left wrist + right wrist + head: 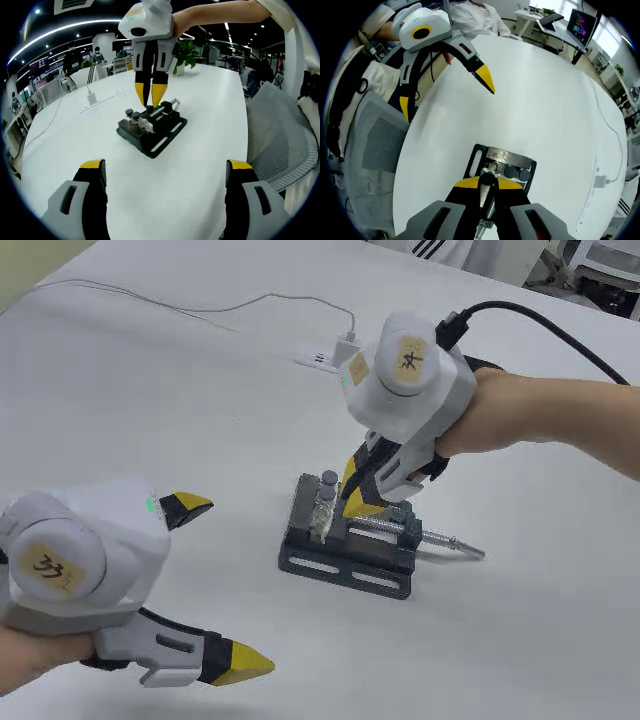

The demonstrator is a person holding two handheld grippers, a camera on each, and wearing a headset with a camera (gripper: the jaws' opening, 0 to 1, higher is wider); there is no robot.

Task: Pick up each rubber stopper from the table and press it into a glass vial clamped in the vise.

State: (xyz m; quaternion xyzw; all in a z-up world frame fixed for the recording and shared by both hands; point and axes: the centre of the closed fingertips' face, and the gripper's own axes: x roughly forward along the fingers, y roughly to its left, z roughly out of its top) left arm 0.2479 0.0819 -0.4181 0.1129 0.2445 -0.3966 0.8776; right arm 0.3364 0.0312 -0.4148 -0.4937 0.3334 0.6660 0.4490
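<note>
A black vise (340, 568) stands mid-table with glass vials (325, 508) clamped upright in its jaws. Two vials carry dark rubber stoppers (516, 173); a third vial (494, 166) sits beside them. My right gripper (357, 502) hangs tips-down over the vise and is shut on a dark stopper (487, 178) right above that vial. From the left gripper view, the right gripper (150, 95) points down at the vise (162, 136). My left gripper (215, 585) hovers open and empty near the table's front left, away from the vise (475, 161); the left gripper (165, 167) faces it.
The vise's screw handle (450, 542) sticks out to the right. A white power strip with charger and cable (330, 352) lies at the back of the table. A grey mesh chair (280, 145) stands at the table's edge.
</note>
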